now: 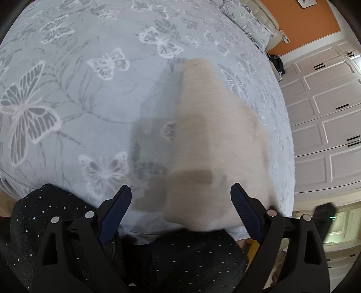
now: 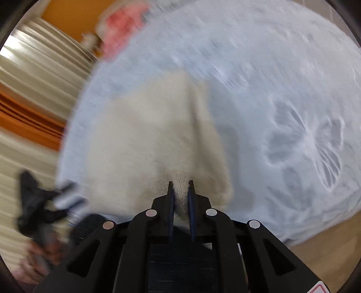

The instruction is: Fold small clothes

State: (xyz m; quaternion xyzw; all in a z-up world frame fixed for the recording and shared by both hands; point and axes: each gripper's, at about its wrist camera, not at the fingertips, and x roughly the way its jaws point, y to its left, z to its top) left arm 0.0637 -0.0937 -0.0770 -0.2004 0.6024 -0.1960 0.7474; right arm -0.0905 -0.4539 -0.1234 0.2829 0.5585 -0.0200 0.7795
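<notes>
The right hand-held gripper (image 2: 181,187) pinches the cream knitted garment (image 2: 144,144) above the butterfly-print bed (image 1: 67,90); the left hand-held gripper (image 1: 180,198) hangs spread. Probably mid-fold; next, lay it flat.

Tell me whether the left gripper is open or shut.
Open. The left gripper has its blue pads spread wide, nothing between them; the cream garment lies beyond.

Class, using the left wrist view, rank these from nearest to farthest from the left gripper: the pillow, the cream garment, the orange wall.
1. Cream garment: just ahead of the open left gripper, blurred.
2. Pillow: far corner of the bed, upper right.
3. Orange wall: behind the pillow, top right.
</notes>
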